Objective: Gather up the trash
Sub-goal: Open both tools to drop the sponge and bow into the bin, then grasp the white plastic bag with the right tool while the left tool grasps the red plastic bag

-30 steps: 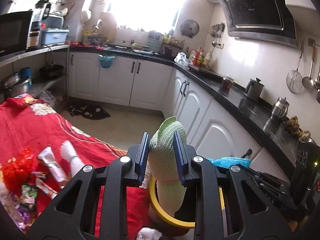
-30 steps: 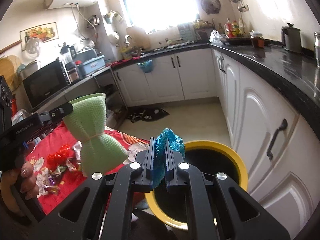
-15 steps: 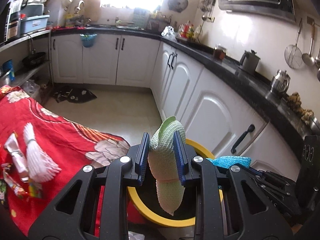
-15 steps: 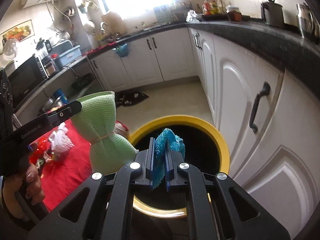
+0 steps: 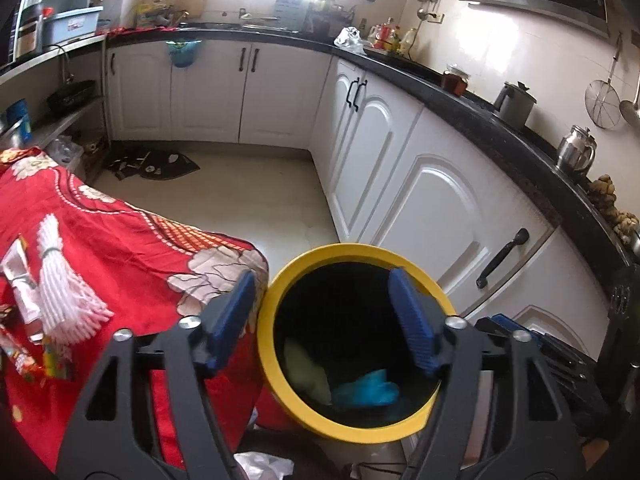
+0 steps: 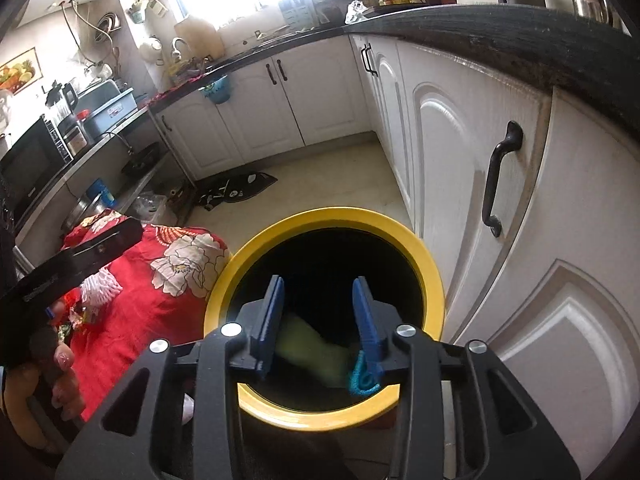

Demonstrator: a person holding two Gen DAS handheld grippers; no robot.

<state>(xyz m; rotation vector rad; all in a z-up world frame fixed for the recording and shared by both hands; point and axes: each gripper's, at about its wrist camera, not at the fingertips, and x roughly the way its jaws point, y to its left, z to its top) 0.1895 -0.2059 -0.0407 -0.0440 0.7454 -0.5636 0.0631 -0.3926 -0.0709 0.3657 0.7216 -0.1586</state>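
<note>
A yellow-rimmed bin (image 5: 352, 250) (image 6: 332, 214) stands below both grippers. My left gripper (image 5: 320, 280) hangs over its mouth; its jaws are opening and nothing is between them. A pale green net piece (image 5: 306, 372) (image 6: 308, 350) shows blurred inside the bin. My right gripper (image 6: 319, 282) is also above the bin with its jaws opening. A blue net piece (image 6: 362, 376) (image 5: 366, 390) sits just under its right pad; I cannot tell whether it still clings there. The pads do not press on it.
A table with a red flowered cloth (image 5: 120, 240) stands left of the bin, with a white fringed bundle (image 5: 60, 280) and wrappers (image 5: 20, 280) on it. White cabinets (image 5: 440, 200) under a black counter run close on the right. A hand (image 6: 60, 380) holds the left gripper.
Both grippers have sunk closer to the bin and tipped down. Both jaws went from shut to open, and the green and blue net pieces left them and dropped into the bin.
</note>
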